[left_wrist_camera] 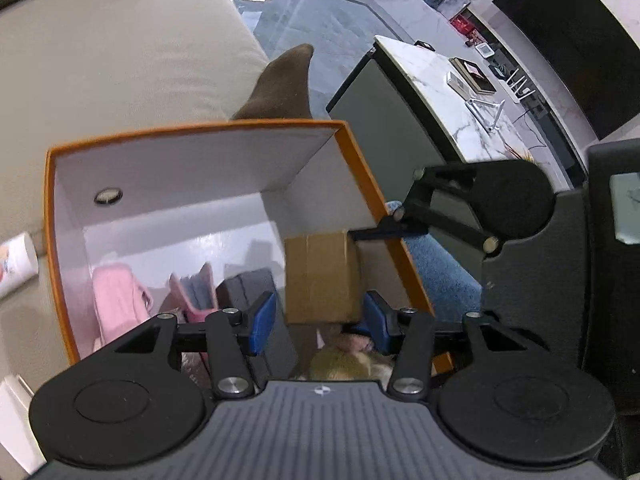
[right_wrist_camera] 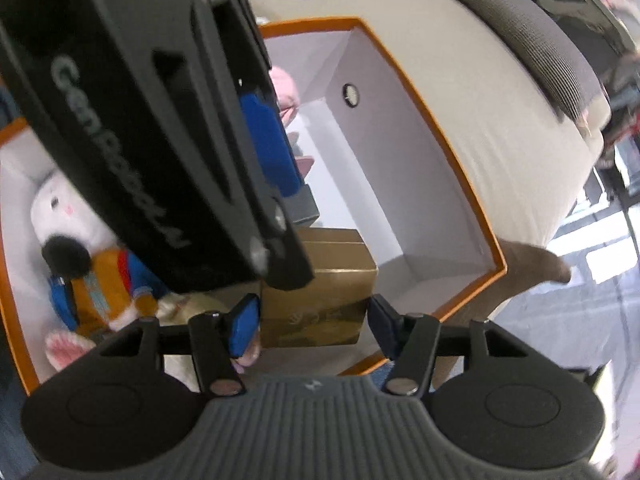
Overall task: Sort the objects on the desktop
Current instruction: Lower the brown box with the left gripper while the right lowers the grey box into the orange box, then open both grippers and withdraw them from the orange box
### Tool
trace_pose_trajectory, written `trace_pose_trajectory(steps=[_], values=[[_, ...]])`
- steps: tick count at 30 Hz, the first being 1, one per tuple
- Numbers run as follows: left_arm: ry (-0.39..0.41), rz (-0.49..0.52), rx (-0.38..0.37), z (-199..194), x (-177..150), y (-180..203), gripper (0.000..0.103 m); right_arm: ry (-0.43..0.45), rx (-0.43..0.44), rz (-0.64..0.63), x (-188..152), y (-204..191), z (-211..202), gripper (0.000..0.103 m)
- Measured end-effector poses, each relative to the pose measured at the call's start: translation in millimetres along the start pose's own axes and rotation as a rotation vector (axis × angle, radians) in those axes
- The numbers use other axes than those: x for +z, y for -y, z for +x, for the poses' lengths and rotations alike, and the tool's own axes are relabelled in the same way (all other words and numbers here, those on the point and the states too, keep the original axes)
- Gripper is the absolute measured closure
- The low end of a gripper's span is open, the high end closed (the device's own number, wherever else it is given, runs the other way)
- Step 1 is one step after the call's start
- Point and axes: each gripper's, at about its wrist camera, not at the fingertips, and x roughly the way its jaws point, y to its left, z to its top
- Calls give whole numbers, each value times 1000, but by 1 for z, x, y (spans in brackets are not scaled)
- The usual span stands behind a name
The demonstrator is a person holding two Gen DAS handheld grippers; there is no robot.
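A brown cardboard box [left_wrist_camera: 320, 276] sits inside an orange-rimmed white storage box [left_wrist_camera: 192, 168]. My left gripper [left_wrist_camera: 320, 324] spans the box with its blue pads [left_wrist_camera: 262, 322] beside it, a gap on the left side. In the right wrist view my right gripper [right_wrist_camera: 312, 324] also straddles the cardboard box [right_wrist_camera: 320, 300], with small gaps at both pads. The left gripper's body [right_wrist_camera: 140, 120] fills the upper left there. The storage box [right_wrist_camera: 440, 128] also holds a white plush rabbit [right_wrist_camera: 80, 240], pink items [left_wrist_camera: 116, 300] and a dark grey box [left_wrist_camera: 248, 284].
The storage box lies on a beige sofa [left_wrist_camera: 120, 60]. A brown-socked foot [left_wrist_camera: 284, 84] is behind it. A marble coffee table [left_wrist_camera: 452, 92] with books and a white stand is to the right. A blue rug [left_wrist_camera: 444, 276] lies below.
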Motion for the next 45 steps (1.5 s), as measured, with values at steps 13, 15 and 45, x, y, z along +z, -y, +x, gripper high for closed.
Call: trace_pose_trajectory(steps=[13, 15, 45], values=[[-1, -56, 1, 2, -7, -27, 61, -127, 64, -263, 28, -19, 19, 43], [6, -62, -9, 0, -8, -30, 61, -116, 80, -259, 31, -17, 26, 43], [178, -90, 56, -85, -40, -48, 58, -84, 286, -243, 30, -5, 42, 47]])
